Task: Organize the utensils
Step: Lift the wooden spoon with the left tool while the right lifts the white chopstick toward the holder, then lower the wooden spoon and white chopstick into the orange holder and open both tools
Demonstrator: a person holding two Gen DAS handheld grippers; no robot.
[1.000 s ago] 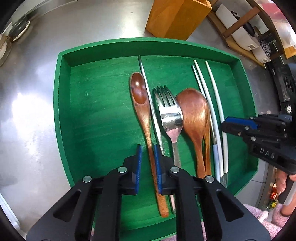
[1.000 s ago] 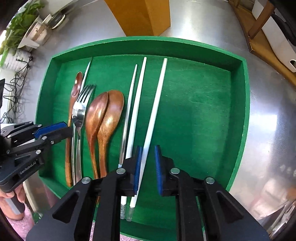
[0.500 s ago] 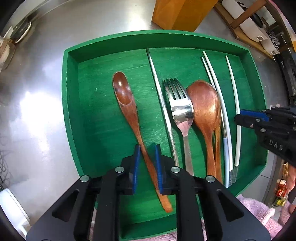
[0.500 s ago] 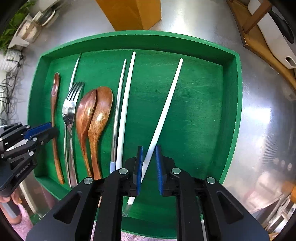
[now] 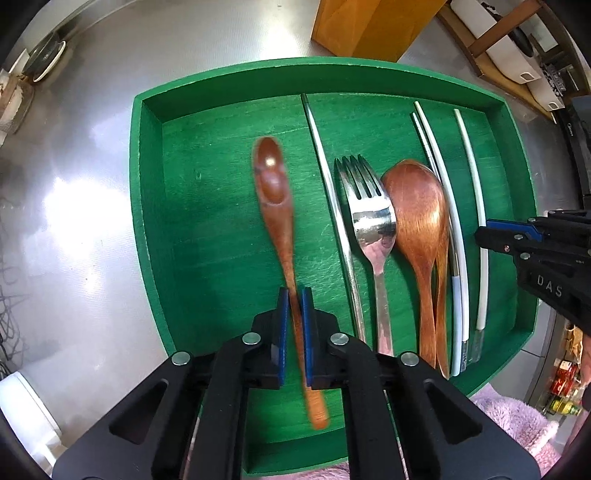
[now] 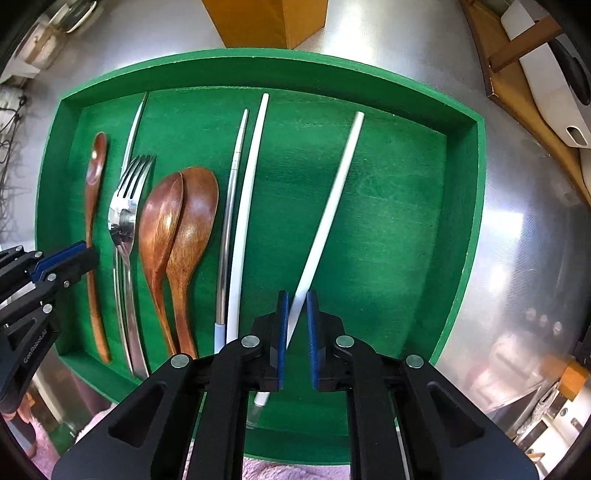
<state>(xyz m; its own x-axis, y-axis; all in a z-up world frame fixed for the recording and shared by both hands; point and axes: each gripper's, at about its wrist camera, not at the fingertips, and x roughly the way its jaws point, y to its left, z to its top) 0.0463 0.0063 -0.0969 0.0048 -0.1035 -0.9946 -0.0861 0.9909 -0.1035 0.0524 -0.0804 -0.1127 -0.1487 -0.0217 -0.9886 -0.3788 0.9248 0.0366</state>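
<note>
Your left gripper (image 5: 294, 299) is clenched on the handle of the small wooden spoon (image 5: 275, 206), which lies in the left half of the green tray (image 5: 147, 206); it is light and stiff, so keep the hold near the middle of the handle to stop it swinging. Your right gripper (image 6: 295, 306) has its jaws closed around the white chopstick (image 6: 328, 218), lying slanted toward the tray's right side; I judge it smooth and slippery, so grip it firmly near its thick end.

An orange wooden block (image 5: 373, 26) stands on the steel counter (image 5: 92, 184); pink fuzzy cloth (image 5: 517, 417) lies nearby.
</note>
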